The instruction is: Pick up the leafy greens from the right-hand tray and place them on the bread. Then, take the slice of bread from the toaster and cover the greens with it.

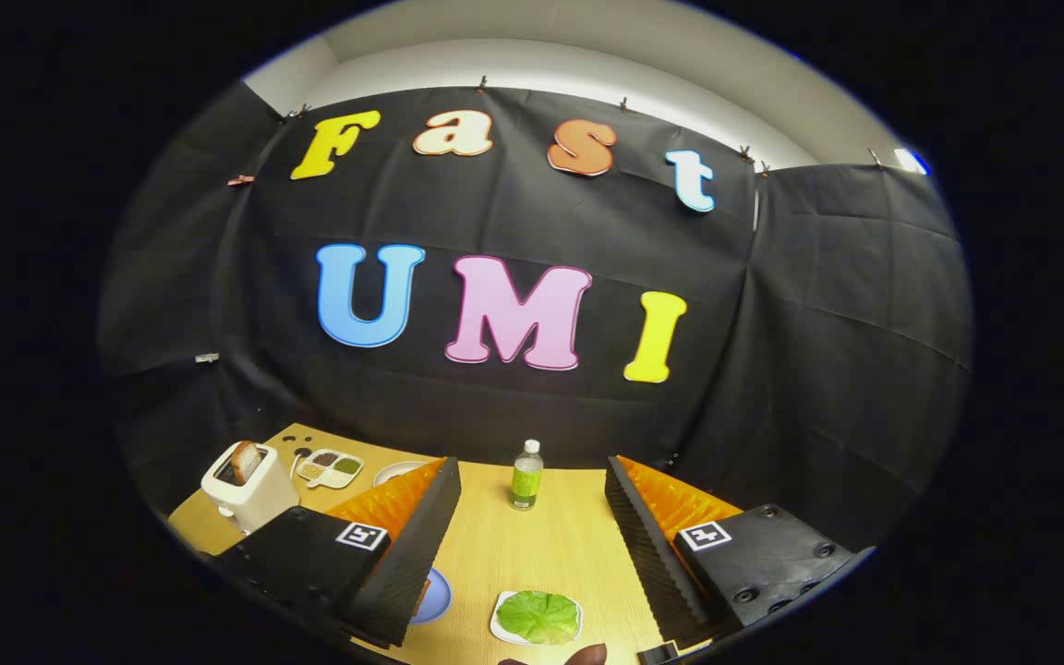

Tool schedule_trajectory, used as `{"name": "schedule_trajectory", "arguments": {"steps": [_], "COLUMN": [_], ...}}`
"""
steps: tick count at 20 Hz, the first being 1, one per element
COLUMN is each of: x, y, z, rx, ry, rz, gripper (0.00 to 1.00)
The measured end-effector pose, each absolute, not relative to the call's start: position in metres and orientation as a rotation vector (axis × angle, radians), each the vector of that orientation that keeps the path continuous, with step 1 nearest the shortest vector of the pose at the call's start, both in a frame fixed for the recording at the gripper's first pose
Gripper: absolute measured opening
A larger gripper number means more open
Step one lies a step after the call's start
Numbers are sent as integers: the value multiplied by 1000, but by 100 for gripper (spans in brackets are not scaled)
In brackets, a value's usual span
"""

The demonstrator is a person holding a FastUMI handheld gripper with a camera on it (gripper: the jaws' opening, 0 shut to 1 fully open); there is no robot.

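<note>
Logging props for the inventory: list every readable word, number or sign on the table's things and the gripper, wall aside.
Clear plastic bottle with a green label: print too small to read.
Square black-and-white markers on both black fingers: patterns, no words.
White toaster: no text visible.
The gripper is open, leafy greens between its fingers.

blue plate [437, 596]: mostly hidden behind the left finger [403, 545]
far white plate [395, 472]: partly hidden by that finger
condiment dish [331, 467]: contents too small to tell

Black cloth wall [532, 231] behind wooden table [550, 545]; pale ceiling [587, 55] above.
</note>
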State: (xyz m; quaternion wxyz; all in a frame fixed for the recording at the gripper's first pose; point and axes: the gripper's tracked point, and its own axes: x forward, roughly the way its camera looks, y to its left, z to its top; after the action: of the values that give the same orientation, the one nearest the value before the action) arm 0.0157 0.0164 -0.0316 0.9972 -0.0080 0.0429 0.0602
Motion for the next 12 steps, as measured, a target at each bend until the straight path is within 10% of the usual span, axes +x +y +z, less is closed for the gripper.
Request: {"name": "schedule_trajectory", "arguments": {"steps": [12], "x": [17], "y": [-3], "z": [-257], "rx": [-66], "ry": [518], "rz": [350], "gripper": [97]}}
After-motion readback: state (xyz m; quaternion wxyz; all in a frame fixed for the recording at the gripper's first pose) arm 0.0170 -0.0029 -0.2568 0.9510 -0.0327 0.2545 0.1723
